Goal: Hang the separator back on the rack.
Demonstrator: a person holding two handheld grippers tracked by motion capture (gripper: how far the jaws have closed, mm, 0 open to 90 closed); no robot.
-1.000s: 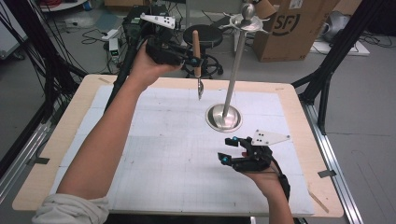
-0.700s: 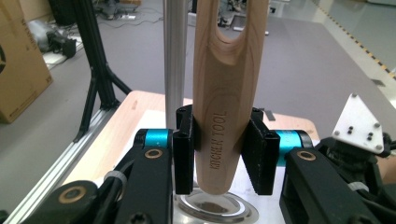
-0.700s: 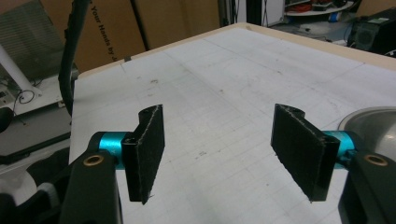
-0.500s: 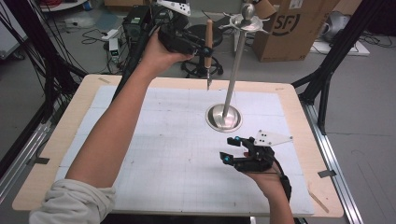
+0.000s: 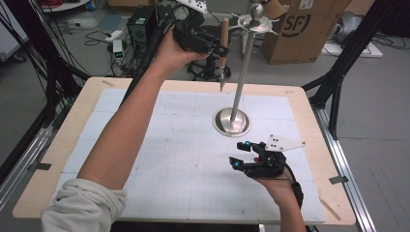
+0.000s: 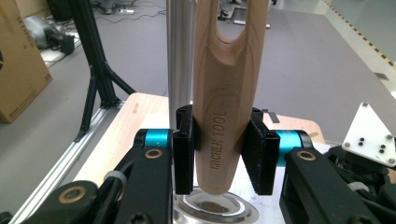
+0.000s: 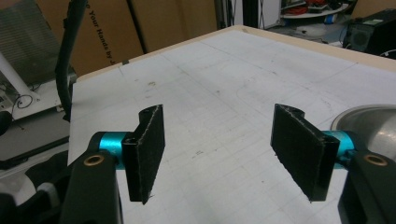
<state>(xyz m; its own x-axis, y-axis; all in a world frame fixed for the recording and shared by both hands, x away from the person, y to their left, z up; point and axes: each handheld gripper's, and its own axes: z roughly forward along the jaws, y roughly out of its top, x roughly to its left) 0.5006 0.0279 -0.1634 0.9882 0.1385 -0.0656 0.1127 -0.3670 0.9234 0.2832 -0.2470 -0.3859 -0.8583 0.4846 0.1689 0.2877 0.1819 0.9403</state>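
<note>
You have raised your left claw (image 5: 217, 50) higher since a second ago; it is clamped on the wooden tool (image 5: 223, 46), beside the stand's (image 5: 232, 122) pole. Your right claw (image 5: 239, 154) rests apart, low over the table (image 5: 145, 145).

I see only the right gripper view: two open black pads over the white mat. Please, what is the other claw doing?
Observer: The left claw is raised beside the metal stand, shut on a wooden utensil.
Operator: Which part does it grip?
Observer: The wooden handle, stamped "KITCHEN TOOL".
Operator: How does the utensil hang?
Observer: Roughly upright, metal tip down, above the table.
</note>
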